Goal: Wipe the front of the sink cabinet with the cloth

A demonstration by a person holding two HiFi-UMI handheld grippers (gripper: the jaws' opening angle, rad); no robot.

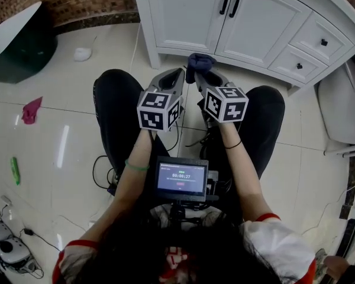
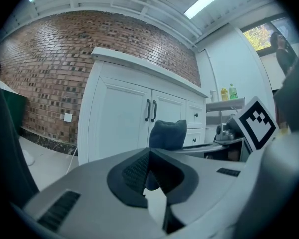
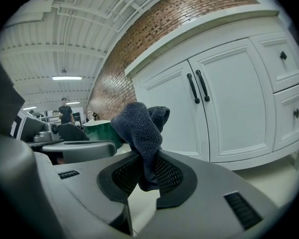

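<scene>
Right gripper view: your right tool is clamped on the dark blue cloth, which bunches up above the jaws. Your left tool sits just beside it, jaws together on nothing. The white sink cabinet stands ahead, untouched by the cloth. Step in hand: approach. Next, carry the cloth forward and press it flat against a door.

sink cabinet top cut off, cloth end hidden between jaws
</scene>
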